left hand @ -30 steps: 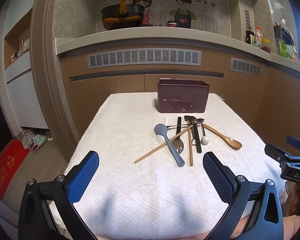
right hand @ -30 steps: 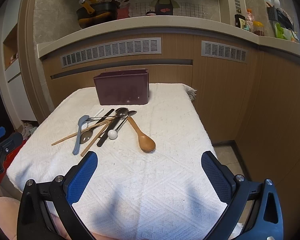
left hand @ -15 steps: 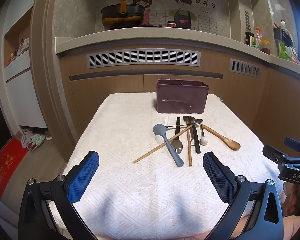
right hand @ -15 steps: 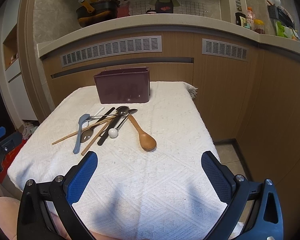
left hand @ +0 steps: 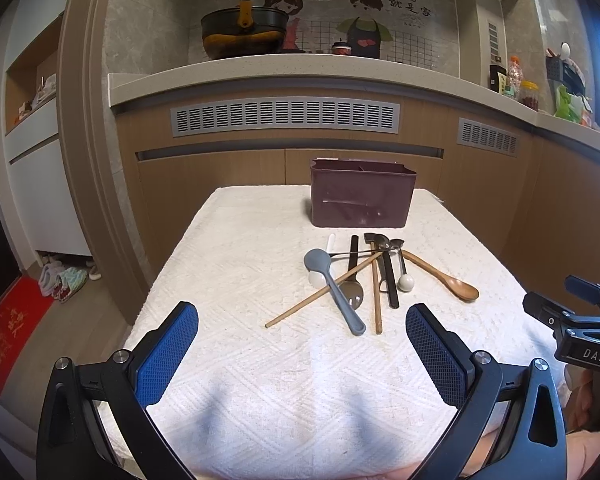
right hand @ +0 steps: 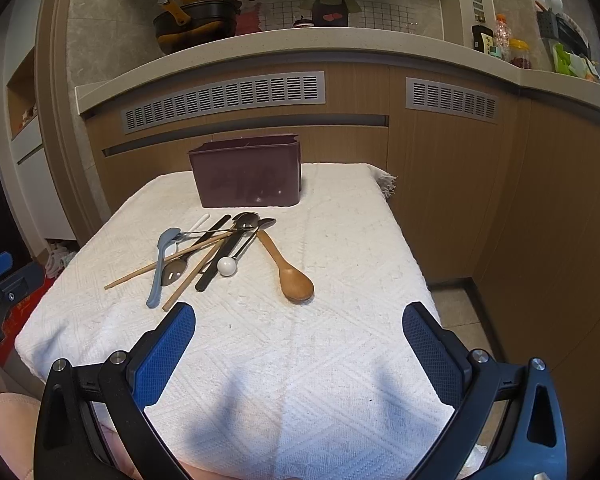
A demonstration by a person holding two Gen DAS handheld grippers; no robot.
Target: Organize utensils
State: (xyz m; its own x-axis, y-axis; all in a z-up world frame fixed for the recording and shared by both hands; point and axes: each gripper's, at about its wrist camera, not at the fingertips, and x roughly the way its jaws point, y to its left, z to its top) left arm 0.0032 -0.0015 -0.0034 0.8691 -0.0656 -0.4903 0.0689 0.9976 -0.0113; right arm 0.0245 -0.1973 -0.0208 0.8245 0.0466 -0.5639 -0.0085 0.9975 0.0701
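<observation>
Standing upright, maroon caddy (left hand: 362, 200) on white cloth (left hand: 240, 264), contents hidden, utensil pile (left hand: 364, 276) before it, both jaws released.

The maroon bin (left hand: 363, 200) hides its inside behind its front wall. In the utensil pile (right hand: 204, 252), crossing handles cover parts of each other, and the white spoon (left hand: 327, 256) lies mostly under the grey spoon (left hand: 332, 284)

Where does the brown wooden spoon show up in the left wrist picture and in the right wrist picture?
Left wrist view: the brown wooden spoon lies right of centre, at the right edge of the utensil pile, bowl toward the camera.
Right wrist view: it sits near the centre, again rightmost in the pile, bowl toward the camera.
Shared landmark: the dark maroon plastic utensil box stands behind the pile in both views.
</observation>
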